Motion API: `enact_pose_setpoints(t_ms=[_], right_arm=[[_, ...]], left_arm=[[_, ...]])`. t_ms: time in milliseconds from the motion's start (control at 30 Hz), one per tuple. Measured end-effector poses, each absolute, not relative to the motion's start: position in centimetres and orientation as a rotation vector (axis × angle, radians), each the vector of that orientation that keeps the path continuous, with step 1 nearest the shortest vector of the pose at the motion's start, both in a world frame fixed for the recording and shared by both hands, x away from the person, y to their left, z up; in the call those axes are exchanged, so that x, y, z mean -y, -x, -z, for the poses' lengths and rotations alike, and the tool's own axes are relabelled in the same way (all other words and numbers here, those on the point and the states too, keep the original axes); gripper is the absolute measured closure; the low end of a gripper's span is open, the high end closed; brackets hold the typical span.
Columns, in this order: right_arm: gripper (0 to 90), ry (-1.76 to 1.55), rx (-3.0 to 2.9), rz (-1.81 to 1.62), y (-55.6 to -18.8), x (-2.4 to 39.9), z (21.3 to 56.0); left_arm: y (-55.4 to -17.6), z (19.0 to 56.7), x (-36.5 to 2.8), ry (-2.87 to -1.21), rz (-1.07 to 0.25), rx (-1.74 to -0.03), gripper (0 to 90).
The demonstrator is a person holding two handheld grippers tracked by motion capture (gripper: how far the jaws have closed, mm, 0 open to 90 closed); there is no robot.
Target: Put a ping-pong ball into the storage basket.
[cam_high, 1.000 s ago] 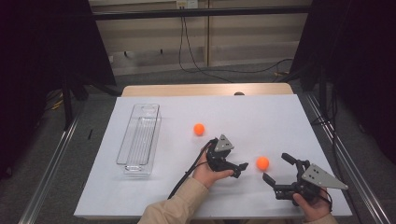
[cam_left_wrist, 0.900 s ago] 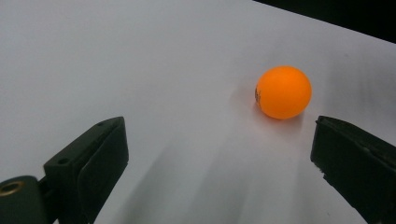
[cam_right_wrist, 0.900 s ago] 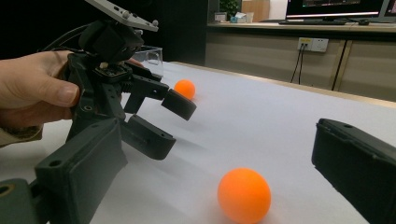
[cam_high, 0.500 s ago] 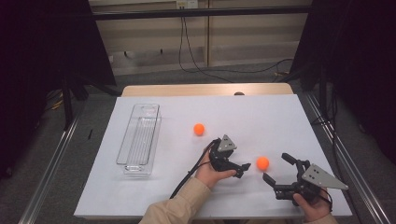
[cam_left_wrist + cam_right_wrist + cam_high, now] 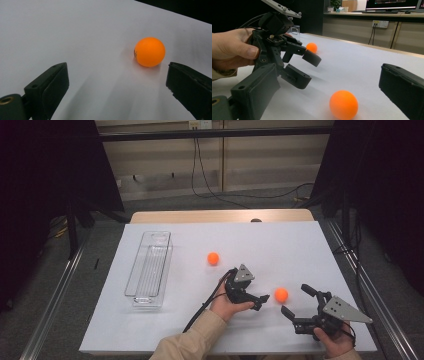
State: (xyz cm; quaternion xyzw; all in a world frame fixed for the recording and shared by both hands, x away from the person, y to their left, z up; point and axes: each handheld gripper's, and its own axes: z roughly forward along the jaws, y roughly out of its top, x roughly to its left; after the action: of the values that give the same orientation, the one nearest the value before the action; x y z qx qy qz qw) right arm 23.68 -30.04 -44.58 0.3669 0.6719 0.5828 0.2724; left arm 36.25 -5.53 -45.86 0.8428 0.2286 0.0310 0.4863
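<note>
Two orange balls lie on the white table. The near ball (image 5: 281, 294) (image 5: 149, 51) (image 5: 343, 104) sits between my two grippers. My left gripper (image 5: 260, 301) (image 5: 117, 75) (image 5: 308, 68) is open just left of it, jaws pointing at it and a little short of it. From the right, my right gripper (image 5: 295, 300) (image 5: 329, 82) stands open, low over the table, with the ball just ahead of its jaws. The far ball (image 5: 213, 258) (image 5: 311, 47) rests alone toward the table's middle. Neither gripper touches a ball.
A clear plastic tray (image 5: 150, 270) (image 5: 295, 28) lies lengthwise on the left part of the table, with nothing visible in it. The table's white sheet (image 5: 280, 245) ends at a wooden strip at the back. Metal rails run along both sides.
My left gripper has edged slightly to the right, toward the near ball. The balls and my right gripper have stayed put.
</note>
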Motion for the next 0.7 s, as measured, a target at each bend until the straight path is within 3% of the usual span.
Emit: enact_pose_setpoints(t_ms=[700], right_arm=[[2.0,-0.986,-1.806,-1.568,-23.7,30.06,44.58]], left_arm=[[-36.41,45.76,6.5,-2.061,-0.061,-0.557,4.5]])
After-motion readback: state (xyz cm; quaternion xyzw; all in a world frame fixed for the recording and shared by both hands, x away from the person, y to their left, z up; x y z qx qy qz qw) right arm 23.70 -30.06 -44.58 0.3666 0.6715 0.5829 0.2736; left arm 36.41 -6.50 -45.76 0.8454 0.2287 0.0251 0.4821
